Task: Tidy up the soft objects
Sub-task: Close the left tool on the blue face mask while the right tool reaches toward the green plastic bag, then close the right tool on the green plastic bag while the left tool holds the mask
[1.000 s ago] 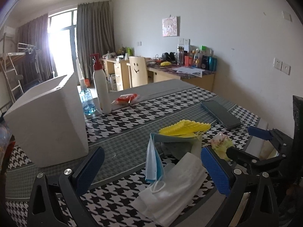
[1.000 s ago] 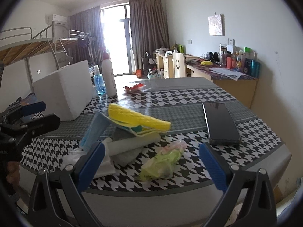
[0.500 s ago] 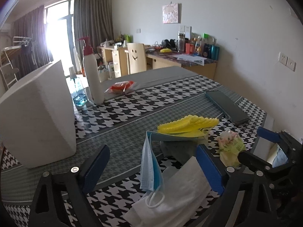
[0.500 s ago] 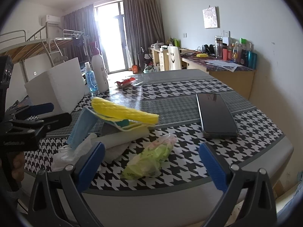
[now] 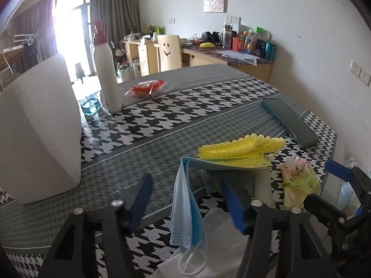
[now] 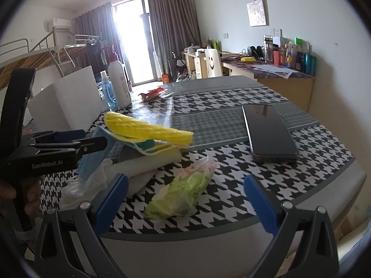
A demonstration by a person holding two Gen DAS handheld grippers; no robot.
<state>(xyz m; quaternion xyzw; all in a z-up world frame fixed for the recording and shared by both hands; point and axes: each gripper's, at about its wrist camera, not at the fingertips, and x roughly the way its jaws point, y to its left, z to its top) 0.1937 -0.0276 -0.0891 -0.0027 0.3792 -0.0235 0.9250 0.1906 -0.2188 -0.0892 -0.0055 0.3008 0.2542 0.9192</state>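
Observation:
A pile of soft things lies near the table's front edge. A blue face mask [image 5: 185,206] hangs off it, over a white mask [image 5: 215,243]. A yellow ribbed cloth [image 5: 241,147] tops the pile and also shows in the right wrist view [image 6: 148,131]. A green-and-pink plastic bag [image 6: 183,191] lies beside the pile. My left gripper [image 5: 185,200] is open, its fingers on either side of the blue mask, not touching it. My right gripper [image 6: 185,200] is open, just short of the bag.
A white foam box [image 5: 39,125] stands at the left. A white pump bottle [image 5: 106,69], a small blue bottle [image 6: 107,91] and a red snack packet [image 5: 146,88] are at the back. A dark phone [image 6: 269,132] lies at the right.
My left gripper has moved forward and its jaws have narrowed around the hanging blue mask. My right gripper has moved a little closer to the bag.

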